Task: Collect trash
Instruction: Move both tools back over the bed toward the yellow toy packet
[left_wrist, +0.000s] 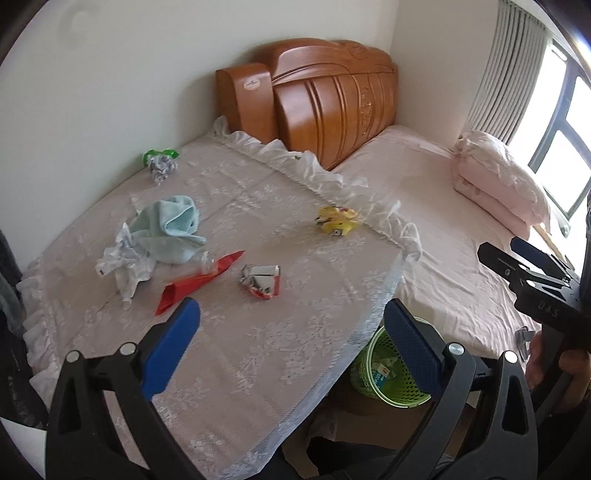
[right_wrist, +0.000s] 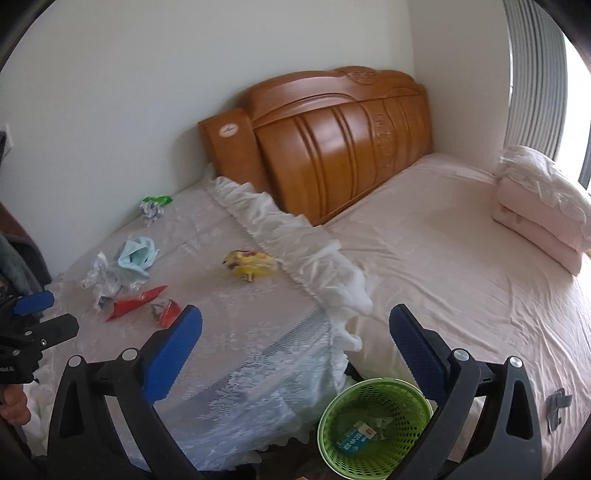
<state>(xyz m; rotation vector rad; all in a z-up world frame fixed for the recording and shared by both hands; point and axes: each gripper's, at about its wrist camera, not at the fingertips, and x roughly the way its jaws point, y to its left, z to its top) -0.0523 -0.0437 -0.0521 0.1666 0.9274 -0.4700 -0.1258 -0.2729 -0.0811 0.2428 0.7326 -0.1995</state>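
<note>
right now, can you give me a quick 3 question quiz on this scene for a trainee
1. True or false: the green basket already has something in it.
2. Which lies nearest the wall? A) green wrapper B) yellow wrapper C) red wrapper
3. Fill in: both the left tool and the right tool are ____ and hold nothing.

Key: 1 true; 2 A; 3 open
</note>
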